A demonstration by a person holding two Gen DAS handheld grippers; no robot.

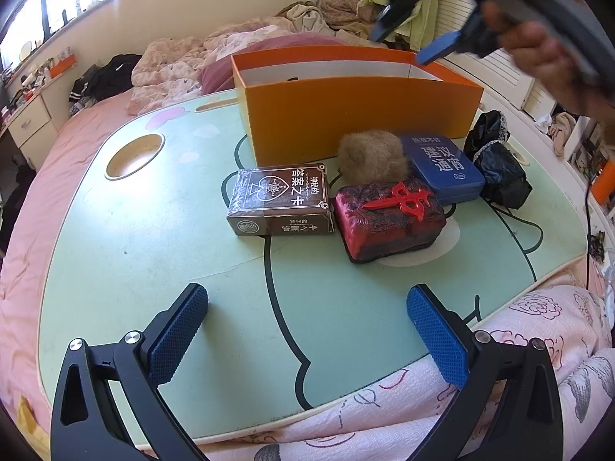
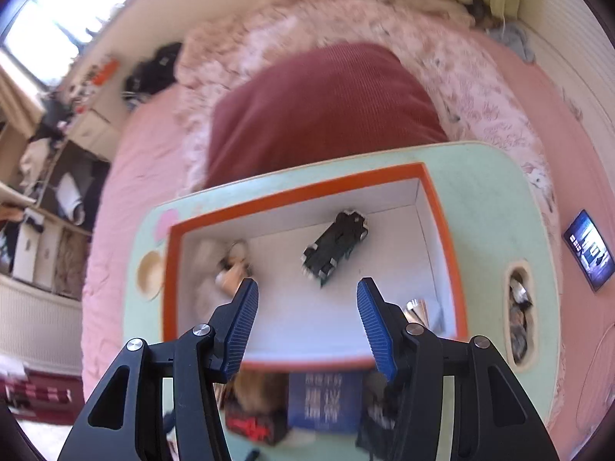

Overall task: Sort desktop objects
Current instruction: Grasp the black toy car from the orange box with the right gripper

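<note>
Your right hand-held gripper (image 2: 306,320), spread wide and empty above the orange box (image 2: 307,184), could clip its near wall when descending.

Your left hand-held gripper (image 1: 307,326) has a matte black frame with triangular cut-outs in each arm and round silver screws at the joints. Its two fingers (image 1: 178,328) carry blue pads with a fine diamond texture. Your right hand-held gripper (image 2: 307,324) is the same build: black arms, silver screws, blue ribbed pads (image 2: 242,326). Your right hand (image 1: 546,53) shows bare skin, blurred, around the dark handle
</note>
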